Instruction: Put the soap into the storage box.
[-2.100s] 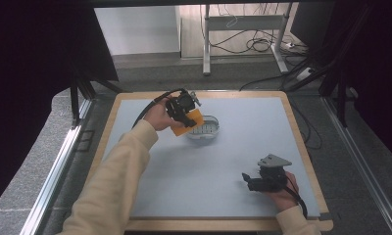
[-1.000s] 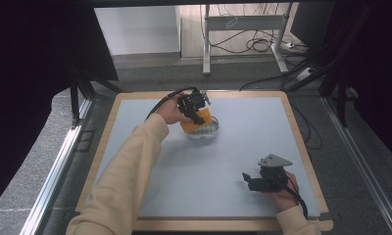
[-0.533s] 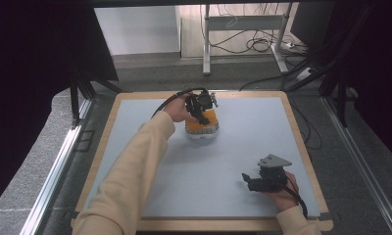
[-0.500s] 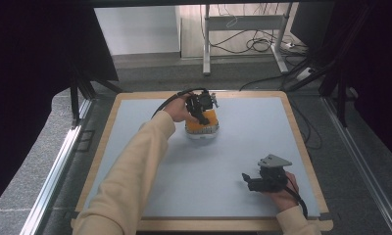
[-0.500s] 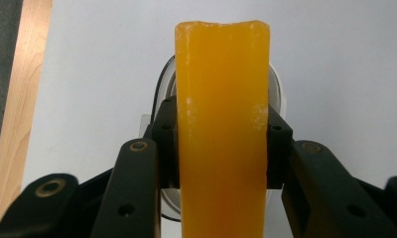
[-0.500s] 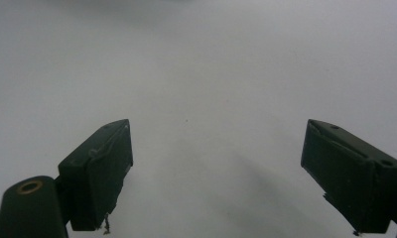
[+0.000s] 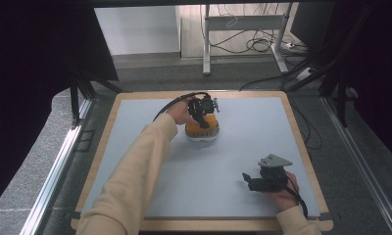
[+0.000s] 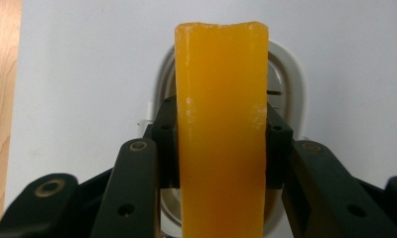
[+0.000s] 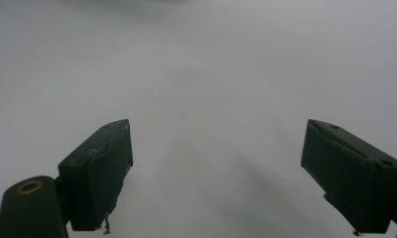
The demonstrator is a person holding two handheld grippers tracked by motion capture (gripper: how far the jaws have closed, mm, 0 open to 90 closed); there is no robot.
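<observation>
Orange block [image 8: 220, 134], waxy and rectangular, clamped between left gripper [image 7: 202, 110] jaws, directly over white oval dish [image 7: 201, 138] at table's far centre. Right gripper [image 7: 263, 180] jaws spread wide, empty, near right edge. Matte pale-blue mat [image 7: 233, 161], light wood table border [image 7: 302, 147]; grey floor, cables [image 7: 255, 45] behind.

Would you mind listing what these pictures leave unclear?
- Whether the orange block touches the white dish: the left gripper covers it in the high view, and the block hides the dish's middle in the left gripper view.
- The right gripper jaw gap: too small in the high view.
</observation>
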